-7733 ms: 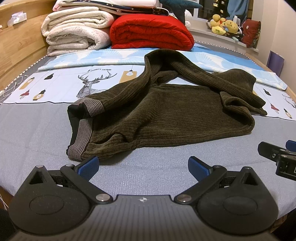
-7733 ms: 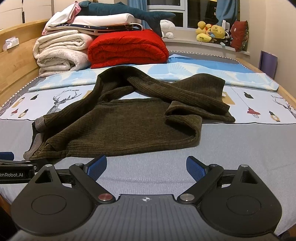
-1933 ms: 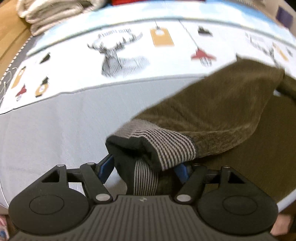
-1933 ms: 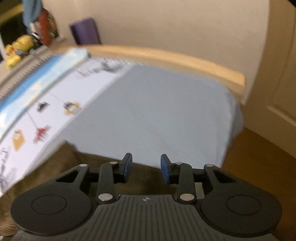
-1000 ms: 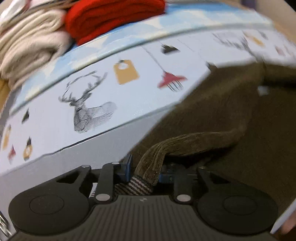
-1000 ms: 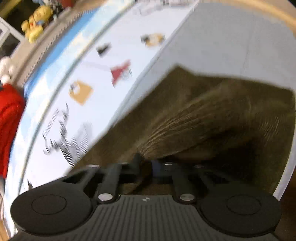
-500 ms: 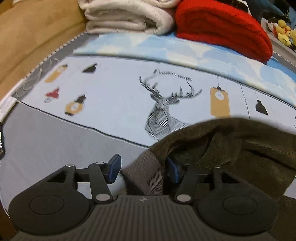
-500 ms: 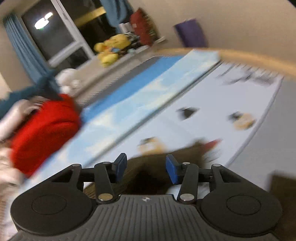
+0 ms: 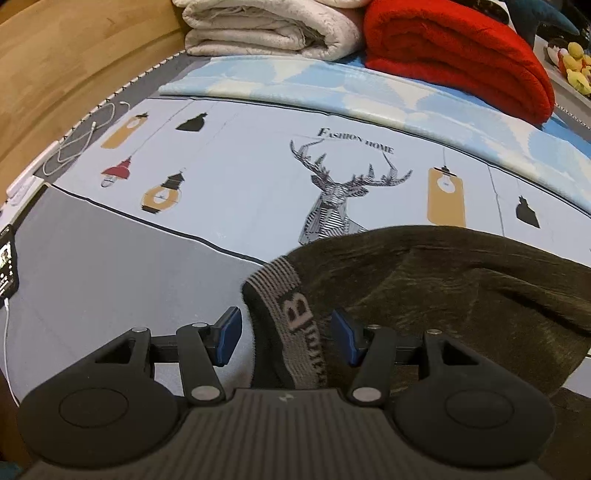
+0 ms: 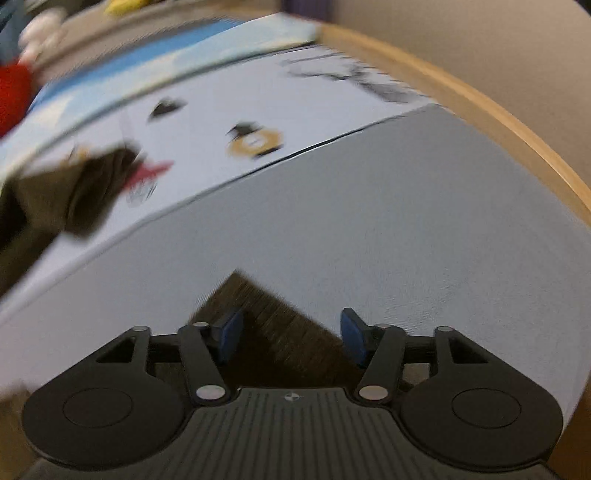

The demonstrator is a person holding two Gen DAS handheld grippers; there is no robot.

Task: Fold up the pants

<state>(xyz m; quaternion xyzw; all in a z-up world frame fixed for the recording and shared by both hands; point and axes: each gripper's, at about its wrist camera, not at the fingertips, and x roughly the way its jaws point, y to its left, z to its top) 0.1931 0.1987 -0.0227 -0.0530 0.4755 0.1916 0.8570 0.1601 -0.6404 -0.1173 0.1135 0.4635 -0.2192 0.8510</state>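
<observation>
The dark olive corduroy pants (image 9: 436, 280) lie on the bed. Their grey striped waistband (image 9: 291, 314) with black lettering stands up between the fingers of my left gripper (image 9: 286, 332). The blue pads are apart and do not pinch it, so the left gripper is open. In the blurred right wrist view a corner of the pants (image 10: 273, 325) lies between the fingers of my right gripper (image 10: 291, 334), which is open too. Another bunched part of the pants (image 10: 66, 199) shows at the far left.
The bed has a grey sheet (image 9: 110, 266) and a pale blue deer-print cover (image 9: 258, 155). Folded cream blankets (image 9: 269, 29) and a red blanket (image 9: 461, 62) are stacked at the back. A phone (image 9: 7, 262) and white cable (image 9: 74, 144) lie at the left. The wooden bed frame (image 10: 498, 122) curves on the right.
Both grippers had been shut on the pants and have opened. The left gripper has settled with the waistband loose between its fingers. The right gripper has swung down toward the grey sheet.
</observation>
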